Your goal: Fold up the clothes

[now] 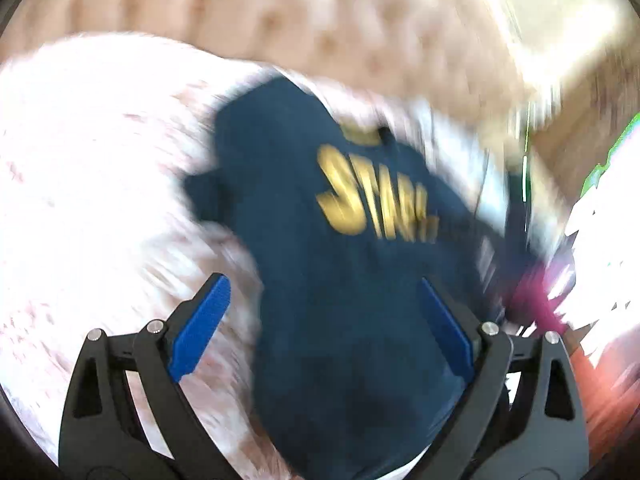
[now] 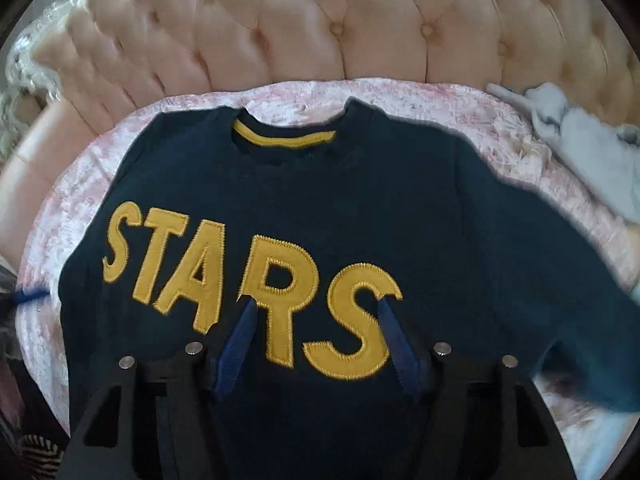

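A tufted peach headboard [image 2: 320, 20] backs a bed under a pale pink mottled cover [image 2: 92, 184].

Left wrist view, heavily blurred: the headboard runs across the top and the cover fills the left side. A navy sweater [image 1: 320, 280] with gold letters lies on the cover, running from centre down to the bottom edge. The left gripper [image 1: 324, 292] hangs over it with its blue fingers [image 1: 202, 328] spread wide and nothing between them; whether the tips touch the cloth I cannot tell. Something magenta [image 1: 532, 300] shows at the right, too smeared to name.

Right wrist view, sharp: the sweater [image 2: 440, 220] lies front up on the cover, collar toward the headboard, with gold "STARS" lettering [image 2: 248, 280] across the chest. One sleeve stretches out to the right, blurred at its end. The right gripper [image 2: 316, 304] is over the lower chest, its blue fingers [image 2: 236, 348] apart either side of the R and S, pinching nothing. A grey-white cloth [image 2: 580, 132] lies on the cover at the upper right, apart from the sweater.
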A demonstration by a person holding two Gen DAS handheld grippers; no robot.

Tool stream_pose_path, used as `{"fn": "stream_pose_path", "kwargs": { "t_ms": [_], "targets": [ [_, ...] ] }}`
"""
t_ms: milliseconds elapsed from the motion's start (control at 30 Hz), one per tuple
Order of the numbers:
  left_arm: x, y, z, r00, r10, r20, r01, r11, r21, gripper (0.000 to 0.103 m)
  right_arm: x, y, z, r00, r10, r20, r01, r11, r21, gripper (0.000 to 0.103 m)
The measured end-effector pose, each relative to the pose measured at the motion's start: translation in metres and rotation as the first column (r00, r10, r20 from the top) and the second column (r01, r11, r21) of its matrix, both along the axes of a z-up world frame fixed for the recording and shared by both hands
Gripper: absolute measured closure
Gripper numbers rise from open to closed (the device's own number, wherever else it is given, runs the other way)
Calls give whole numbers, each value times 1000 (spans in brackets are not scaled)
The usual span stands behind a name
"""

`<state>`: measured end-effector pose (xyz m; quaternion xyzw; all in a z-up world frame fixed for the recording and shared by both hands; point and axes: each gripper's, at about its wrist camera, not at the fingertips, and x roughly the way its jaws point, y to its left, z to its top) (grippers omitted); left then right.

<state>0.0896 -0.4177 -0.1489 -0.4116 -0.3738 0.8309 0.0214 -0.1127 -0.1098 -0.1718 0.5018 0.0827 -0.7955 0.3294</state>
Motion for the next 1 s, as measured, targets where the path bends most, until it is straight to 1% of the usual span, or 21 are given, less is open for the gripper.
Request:
{"fn": "stream_pose_path", "kwargs": {
  "t_ms": [33,100,133,167,200,233,300,367,467,533,567,633,667,700,733,767,800,833,867,900,1000],
  "targets": [
    [-5,-16,-3,1000,23,10,-23,999,39,8,1,1,0,1000,4,-5,-4,1000,-20,31],
    [-20,-41,-19,998,31,50,-36,993,109,8,3,1,-1,1000,13,-16,-14,998,-53,20],
    [-28,-54,-28,997,33,71,-43,989,144,10,5,-2,-1,999,25,-25,-26,999,-44,17],
    [-33,-58,-34,997,25,79,-38,983,178,11,7,-8,-1,998,44,-39,-45,999,-23,12],
    [-38,-60,-39,996,15,85,-32,977,213,11,10,-13,-2,996,68,-55,-69,998,0,5],
    [-41,-62,-41,996,2,84,-21,972,235,14,13,-18,-4,993,93,-67,-92,996,19,2],
    [-50,-58,-46,997,-28,77,7,967,256,18,14,-21,-8,991,110,-81,-108,994,31,0],
    [-55,-55,-49,996,-30,82,9,969,248,22,13,-19,-8,991,108,-81,-106,994,20,0],
    [-58,-53,-52,996,-27,89,7,975,223,28,10,-14,-8,993,97,-71,-99,995,-26,0],
    [-58,-55,-53,994,-34,100,12,977,215,35,12,-15,-8,992,98,-74,-100,995,-25,0],
    [-60,-54,-55,992,-38,119,13,979,203,36,13,-16,-8,992,98,-77,-100,995,-21,0],
    [-64,-53,-58,986,-47,158,18,984,177,46,14,-17,-10,992,99,-84,-100,995,-17,0],
    [-65,-53,-59,982,-45,181,15,986,167,48,15,-17,-11,991,98,-86,-100,995,-16,0],
    [-67,-53,-60,978,-43,205,10,987,158,59,14,-17,-11,991,98,-86,-100,995,-19,0],
    [-66,-56,-63,973,-30,229,-7,988,156,74,13,-17,-12,992,98,-86,-100,995,-23,0],
    [-65,-58,-66,967,-15,253,-25,988,154,85,13,-17,-12,992,97,-85,-100,995,-26,0],
    [-64,-60,-69,965,-8,264,-35,987,156,94,12,-17,-12,992,97,-85,-100,995,-29,0],
    [-62,-60,-70,967,-5,256,-37,987,158,95,13,-17,-11,992,97,-85,-99,995,-30,0],
    [-61,-58,-68,969,-3,248,-33,989,141,95,13,-16,-11,992,97,-86,-100,995,-32,0],
    [-59,-54,-64,971,4,241,-30,994,108,96,13,-16,-11,992,97,-87,-100,994,-34,0],
    [-53,-46,-47,979,53,195,-61,998,33,97,13,-16,-11,991,98,-91,-101,994,-34,0]
  ]
}}
